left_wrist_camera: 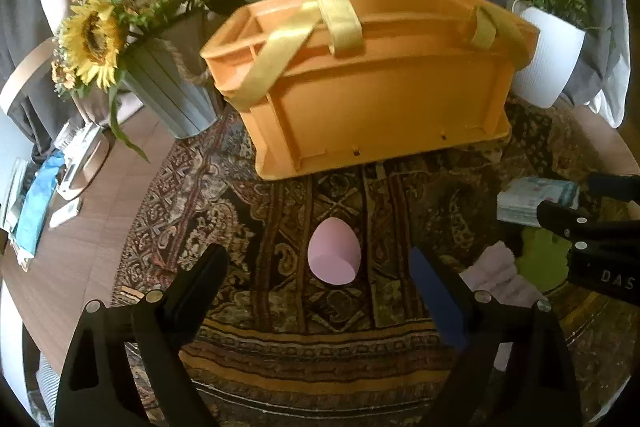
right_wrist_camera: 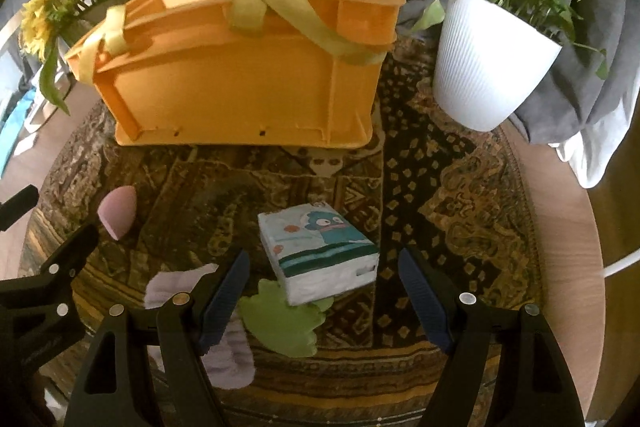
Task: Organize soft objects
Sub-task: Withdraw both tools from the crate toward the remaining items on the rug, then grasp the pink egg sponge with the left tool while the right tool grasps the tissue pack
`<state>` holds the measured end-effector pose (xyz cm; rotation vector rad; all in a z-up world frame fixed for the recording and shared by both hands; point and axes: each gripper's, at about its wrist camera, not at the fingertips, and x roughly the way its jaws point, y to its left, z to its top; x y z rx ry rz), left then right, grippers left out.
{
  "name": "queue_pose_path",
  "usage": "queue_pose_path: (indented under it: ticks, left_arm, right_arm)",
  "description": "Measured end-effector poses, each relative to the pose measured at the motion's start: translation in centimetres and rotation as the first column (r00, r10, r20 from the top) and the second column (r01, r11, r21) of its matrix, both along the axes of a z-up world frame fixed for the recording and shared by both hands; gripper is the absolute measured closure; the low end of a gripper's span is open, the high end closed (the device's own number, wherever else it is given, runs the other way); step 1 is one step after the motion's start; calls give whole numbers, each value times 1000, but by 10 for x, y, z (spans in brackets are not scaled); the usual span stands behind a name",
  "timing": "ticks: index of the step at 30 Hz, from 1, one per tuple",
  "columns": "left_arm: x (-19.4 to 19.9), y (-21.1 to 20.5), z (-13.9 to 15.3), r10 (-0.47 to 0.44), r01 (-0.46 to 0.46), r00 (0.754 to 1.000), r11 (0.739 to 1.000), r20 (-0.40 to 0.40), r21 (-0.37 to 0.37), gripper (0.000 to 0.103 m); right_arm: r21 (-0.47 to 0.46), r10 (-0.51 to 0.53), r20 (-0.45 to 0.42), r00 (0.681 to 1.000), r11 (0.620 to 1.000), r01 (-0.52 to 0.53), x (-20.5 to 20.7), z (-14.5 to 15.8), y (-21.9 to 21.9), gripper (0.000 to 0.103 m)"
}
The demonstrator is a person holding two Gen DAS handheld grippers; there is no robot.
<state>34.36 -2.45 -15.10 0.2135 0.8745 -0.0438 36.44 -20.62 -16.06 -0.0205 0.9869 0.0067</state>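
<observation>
The left tongs (left_wrist_camera: 320,269) are wide open and empty, and the pink sponge egg (left_wrist_camera: 334,251) lies between the two tips, on the patterned mat (left_wrist_camera: 280,331) that covers the middle of the round worktop (left_wrist_camera: 80,247). The right tongs (right_wrist_camera: 324,273) are also spread open and hold nothing; the tissue pack (right_wrist_camera: 316,253) lies just in front of them, with one corner over a green soft piece (right_wrist_camera: 280,327). A pale lilac cloth (right_wrist_camera: 232,355) lies near the front edge of the mat, beside the green piece.

I judge the egg to be very light and squashy, so a soft squeeze across its wide middle should hold it. The pack will probably give in a little; its long sides look best for gripping. The orange basket (left_wrist_camera: 380,75) stands at the far side of the mat, between the sunflower pot (left_wrist_camera: 176,99) and the white plant pot (right_wrist_camera: 488,67).
</observation>
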Motion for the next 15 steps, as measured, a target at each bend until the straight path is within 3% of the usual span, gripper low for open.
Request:
queue_pose_path:
  ticks: [15]
  left_arm:
    - [28,2,-36,11,-15,994,999,-110,-34,24]
  right_arm:
    - [-8,14,-64,998,1000,-15,22,-27,3,25]
